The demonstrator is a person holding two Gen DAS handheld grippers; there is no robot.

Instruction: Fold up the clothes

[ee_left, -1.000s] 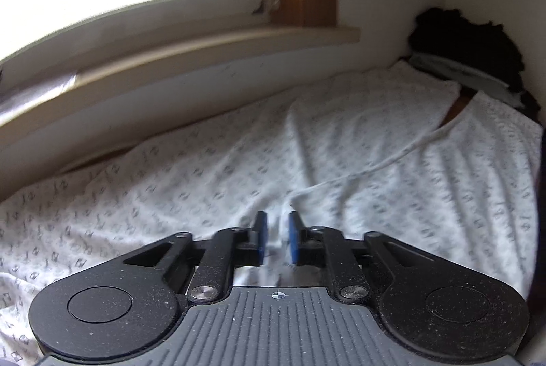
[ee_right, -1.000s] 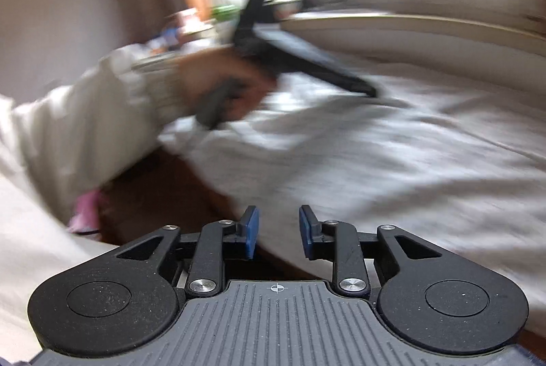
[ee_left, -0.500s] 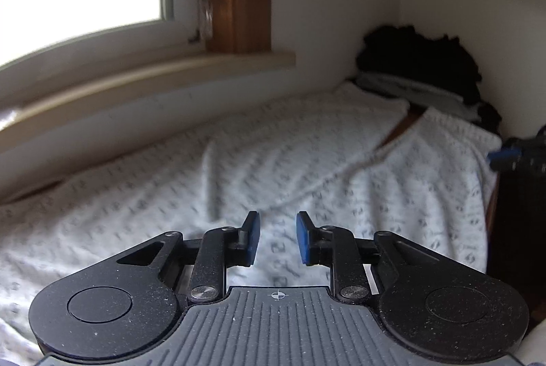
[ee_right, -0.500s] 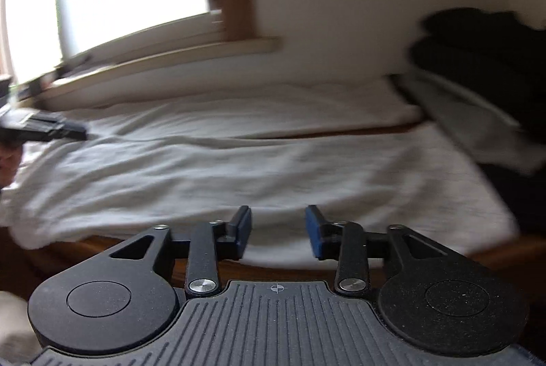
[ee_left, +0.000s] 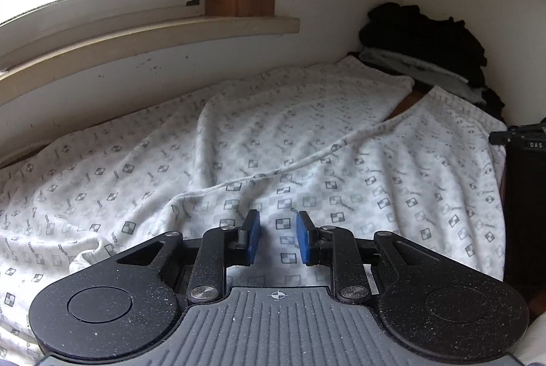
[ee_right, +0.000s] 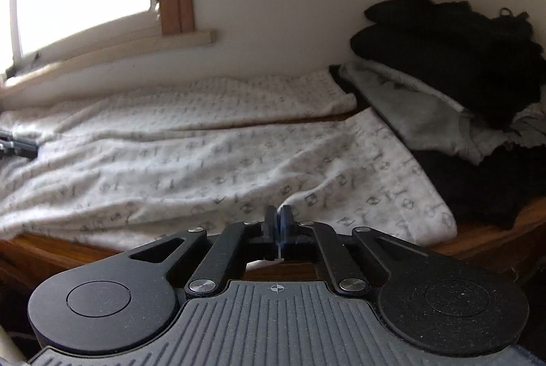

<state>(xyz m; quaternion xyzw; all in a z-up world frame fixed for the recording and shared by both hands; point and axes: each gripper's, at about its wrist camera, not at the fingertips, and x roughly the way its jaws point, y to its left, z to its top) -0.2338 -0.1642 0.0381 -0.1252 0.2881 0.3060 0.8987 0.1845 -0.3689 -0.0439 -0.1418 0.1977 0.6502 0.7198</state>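
Your left hand-held gripper point(ee_left: 275, 238): pads parted, over patterned white garment point(ee_left: 307, 140), nothing pinched. Your right hand-held gripper point(ee_right: 279, 226): just snapped closed at garment's near edge; cloth between pads unclear. Garment spread across wooden worktop point(ee_right: 484, 239). Far right: folded clothes stack point(ee_right: 454, 65), window sill point(ee_left: 153, 34) behind.

The left claw point(ee_left: 275, 241) points forward and somewhat downward, its blue pads point(ee_left: 253, 241) parted by a modest gap with nothing pinched between them. The right claw point(ee_right: 279, 231) also tilts downward, its jaws having just snapped together, the pads pressed flat against each other.
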